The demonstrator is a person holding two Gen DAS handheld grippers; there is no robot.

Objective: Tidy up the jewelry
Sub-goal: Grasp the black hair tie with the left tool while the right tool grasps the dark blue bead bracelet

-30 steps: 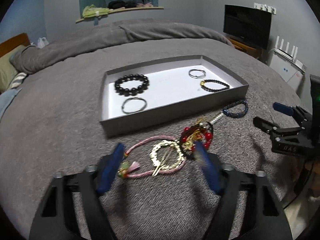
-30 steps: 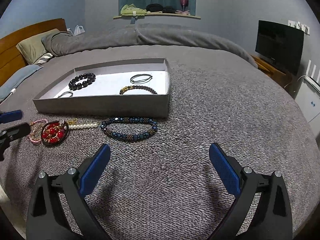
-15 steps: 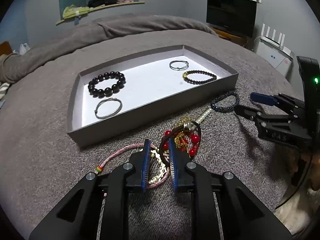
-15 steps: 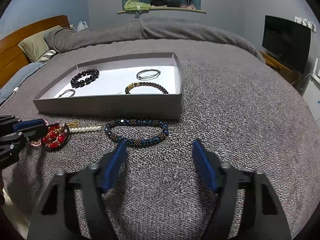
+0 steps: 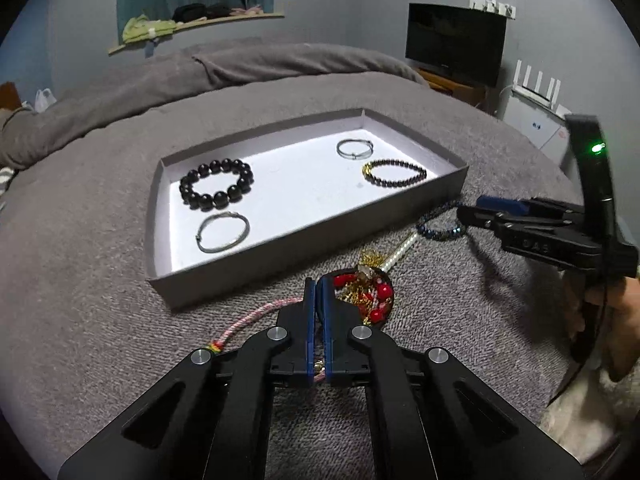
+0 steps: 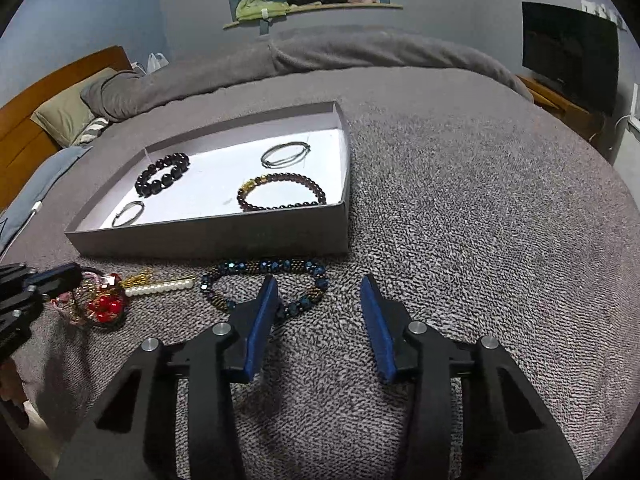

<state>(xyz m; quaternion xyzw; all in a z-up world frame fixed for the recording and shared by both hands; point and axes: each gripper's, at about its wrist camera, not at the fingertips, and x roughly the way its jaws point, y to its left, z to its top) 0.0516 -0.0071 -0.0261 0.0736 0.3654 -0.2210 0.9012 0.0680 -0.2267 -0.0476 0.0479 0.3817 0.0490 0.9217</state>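
A grey tray (image 5: 304,240) on the bed holds a black bead bracelet (image 5: 216,184), two silver bangles (image 5: 222,232) and a dark bracelet with gold beads (image 5: 394,174). My left gripper (image 5: 317,286) is shut on the gold hair ornament, mostly hidden between its pads, over a pink cord (image 5: 256,316) beside a red-bead ornament (image 5: 368,294) with a pearl stick (image 5: 398,254). My right gripper (image 6: 320,292) is open just above a blue bead bracelet (image 6: 264,284) in front of the tray (image 6: 208,240); its left pad overlaps the bracelet's near edge.
The grey blanket (image 6: 460,220) covers the bed. A rolled duvet (image 5: 240,64) lies beyond the tray. A TV (image 5: 454,46) and a white cabinet (image 5: 532,124) stand at the right. A pillow and wooden headboard (image 6: 52,92) are at the left.
My left gripper closed over the gold ornament and pink cord. My right gripper moved forward and down over the blue bracelet and narrowed its opening.
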